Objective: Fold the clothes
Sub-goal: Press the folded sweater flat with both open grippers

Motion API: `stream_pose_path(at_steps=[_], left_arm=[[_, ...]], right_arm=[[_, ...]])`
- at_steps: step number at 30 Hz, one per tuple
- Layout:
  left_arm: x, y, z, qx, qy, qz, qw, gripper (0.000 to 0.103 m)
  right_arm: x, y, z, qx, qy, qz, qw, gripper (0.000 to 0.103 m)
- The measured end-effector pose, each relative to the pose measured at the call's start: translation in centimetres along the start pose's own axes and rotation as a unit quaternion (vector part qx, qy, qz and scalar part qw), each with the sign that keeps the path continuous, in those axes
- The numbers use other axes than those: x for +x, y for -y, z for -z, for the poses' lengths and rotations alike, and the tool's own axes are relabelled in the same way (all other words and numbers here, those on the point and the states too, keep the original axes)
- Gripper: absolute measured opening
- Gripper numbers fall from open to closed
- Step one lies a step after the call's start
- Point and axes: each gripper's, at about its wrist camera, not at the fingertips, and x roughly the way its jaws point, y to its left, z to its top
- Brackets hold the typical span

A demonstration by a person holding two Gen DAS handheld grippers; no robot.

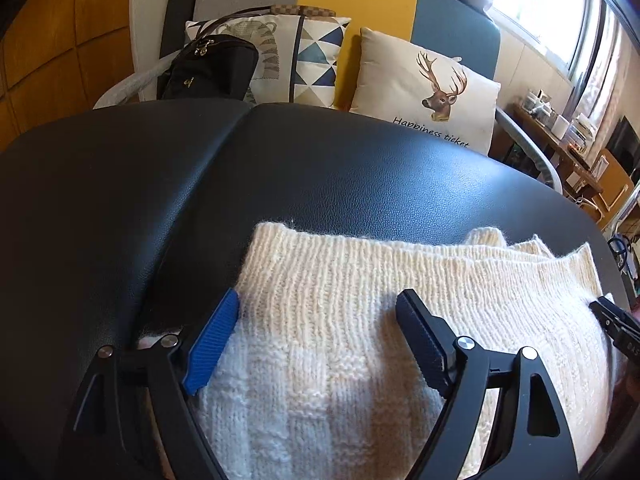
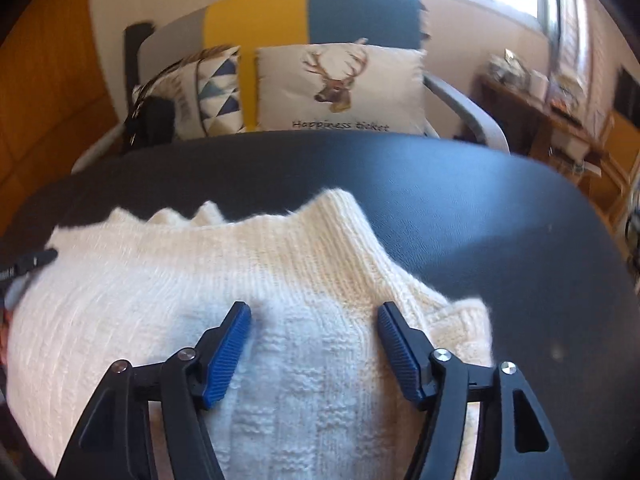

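A cream knitted sweater [image 1: 360, 312] lies folded in layers on the black leather surface [image 1: 320, 168]. Its ribbed hem edges stack toward the far side. My left gripper [image 1: 320, 316] is open above the sweater's left part, blue-padded fingers [image 1: 216, 340] spread wide, nothing between them. The other gripper's tip [image 1: 612, 320] shows at the right edge. In the right wrist view the same sweater [image 2: 200, 280] fills the foreground. My right gripper [image 2: 314, 320] is open over its right part, with knit under both fingers. The left gripper's tip [image 2: 32, 262] peeks in at the left.
Behind the black surface [image 2: 480, 208] stands a grey, yellow and blue sofa [image 1: 360, 0] with a deer cushion [image 1: 432, 84], a triangle-patterned cushion [image 1: 312, 60] and a black bag [image 1: 212, 68]. A cluttered wooden shelf [image 1: 560, 132] sits at the right under a bright window.
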Motion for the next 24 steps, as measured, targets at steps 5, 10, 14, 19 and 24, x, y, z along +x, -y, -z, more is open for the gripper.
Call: stream_pose_path(at_steps=[5, 10, 14, 19, 24], left_arm=[[0.0, 0.5, -0.1, 0.014, -0.008, -0.01, 0.9998, 0.084], [-0.9, 1.2, 0.0, 0.039, -0.029, -0.026, 0.9985, 0.084], [-2.2, 0.4, 1.3, 0.026, -0.023, -0.051, 0.9981, 0.084], [-4.1, -2.6, 3.4, -0.026, 0.0, -0.023, 0.9994, 0.084], [-6.6, -4.3, 4.8, -0.038, 0.042, -0.036, 0.9978, 0.084]], right_arm=[[-0.1, 0.3, 0.0, 0.006, 0.004, -0.003, 1.0, 0.068], [-0.1, -1.3, -0.2, -0.033, -0.003, 0.022, 0.999, 0.073], [-0.1, -0.1, -0.4, -0.009, -0.005, -0.015, 1.0, 0.073], [-0.6, 1.0, -0.9, 0.018, -0.003, -0.056, 0.998, 0.073], [-2.9, -1.8, -1.0, -0.028, 0.003, -0.047, 0.999, 0.075]])
